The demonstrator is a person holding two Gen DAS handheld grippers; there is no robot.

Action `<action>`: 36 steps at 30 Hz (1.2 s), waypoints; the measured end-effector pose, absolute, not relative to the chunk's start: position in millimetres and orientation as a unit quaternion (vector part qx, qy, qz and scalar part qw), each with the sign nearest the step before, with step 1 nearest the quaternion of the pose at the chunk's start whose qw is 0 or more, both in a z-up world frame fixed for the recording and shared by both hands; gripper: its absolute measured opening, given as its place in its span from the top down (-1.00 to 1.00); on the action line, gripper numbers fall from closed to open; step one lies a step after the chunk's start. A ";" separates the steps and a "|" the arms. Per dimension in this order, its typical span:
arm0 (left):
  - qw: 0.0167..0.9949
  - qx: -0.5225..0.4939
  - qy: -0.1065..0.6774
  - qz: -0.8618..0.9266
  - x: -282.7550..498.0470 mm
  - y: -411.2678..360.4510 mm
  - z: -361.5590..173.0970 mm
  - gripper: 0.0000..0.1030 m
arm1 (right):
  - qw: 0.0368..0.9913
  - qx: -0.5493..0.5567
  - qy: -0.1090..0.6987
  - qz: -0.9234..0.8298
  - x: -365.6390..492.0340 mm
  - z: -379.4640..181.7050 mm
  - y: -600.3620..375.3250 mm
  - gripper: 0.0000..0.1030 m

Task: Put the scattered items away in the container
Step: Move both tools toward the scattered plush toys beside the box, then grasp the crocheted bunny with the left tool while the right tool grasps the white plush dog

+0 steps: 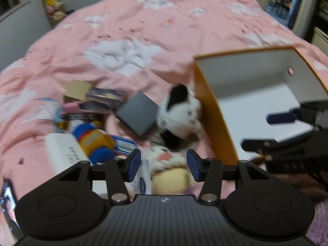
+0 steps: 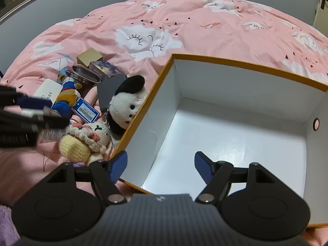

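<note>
1. The crocheted doll [image 2: 86, 141], cream and yellow with pink trim, lies on the pink bedspread [image 2: 184, 16] just outside the left wall of the orange-edged box [image 2: 235, 61]; it is the item of the scattered pile nearest the left gripper.
2. The left gripper [image 1: 164, 165] hovers over it. In the left wrist view the doll [image 1: 168, 170] shows between and beyond the blue pads, toward 12 o'clock from the jaws and slightly right of centre.
3. Its jaws stand partly open and hold nothing; the pads do not touch the doll.
4. The doll's long axis, seen from the right wrist, runs roughly from 7 to 1 o'clock, yellow end nearer the person. I judge the left jaws would straddle it across its narrow width.
5. The right gripper [image 2: 161, 167] is spread wide and empty. It straddles the box's near left corner, one pad outside the wall and one over the white floor.
6. The box lies at about 3 o'clock from the doll, and its floor, where visible, is bare.
7. The panda plush [image 2: 127, 104] leans against the same wall at 1 o'clock from the doll, with the Donald Duck plush [image 2: 65, 96] at 10 o'clock.
</note>
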State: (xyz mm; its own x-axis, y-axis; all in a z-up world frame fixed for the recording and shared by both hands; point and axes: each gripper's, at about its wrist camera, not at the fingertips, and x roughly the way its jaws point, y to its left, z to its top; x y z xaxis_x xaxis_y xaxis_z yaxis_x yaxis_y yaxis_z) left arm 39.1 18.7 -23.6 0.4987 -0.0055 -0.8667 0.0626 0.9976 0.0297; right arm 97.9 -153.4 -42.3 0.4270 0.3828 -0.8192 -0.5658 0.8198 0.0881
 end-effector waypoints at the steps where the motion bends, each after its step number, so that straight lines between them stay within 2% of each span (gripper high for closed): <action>1: 0.863 0.029 0.503 -0.026 38.9 15.7 -26.3 -0.12 | 0.839 -0.100 0.455 0.282 98.2 -42.7 -154.0 -0.45; 7: 0.873 0.025 0.480 -0.085 25.0 1.4 -14.4 -0.11 | 0.837 -0.091 0.463 0.278 100.4 -45.2 -157.0 -0.47; 16: 0.843 0.073 0.532 -0.042 29.9 -12.5 -42.6 -0.12 | 0.835 -0.086 0.469 0.276 99.4 -48.2 -160.1 -0.49; 20: 0.845 0.120 0.521 0.004 34.8 -19.4 -45.0 -0.33 | 0.833 -0.085 0.472 0.275 99.0 -50.0 -160.1 -0.49; 25: 0.820 0.102 0.563 0.023 44.3 -7.1 -60.1 -0.33 | 0.833 -0.085 0.472 0.275 98.6 -50.6 -159.9 -0.50; 32: 0.821 0.093 0.562 0.036 56.1 -7.2 -70.5 -0.32 | 0.830 -0.085 0.476 0.279 99.5 -53.1 -158.5 -0.50; 36: 0.810 0.064 0.582 0.039 62.4 2.4 -80.7 -0.16 | 0.831 -0.086 0.474 0.277 99.7 -52.7 -159.9 -0.50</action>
State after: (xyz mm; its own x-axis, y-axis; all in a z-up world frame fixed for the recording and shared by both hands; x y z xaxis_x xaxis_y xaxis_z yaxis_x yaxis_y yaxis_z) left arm 62.4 2.4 -80.7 0.3206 0.1380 -0.9371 0.0118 0.9887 0.1497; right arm 99.7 -159.9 -52.7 0.3973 0.3797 -0.8354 -0.5425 0.8315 0.1199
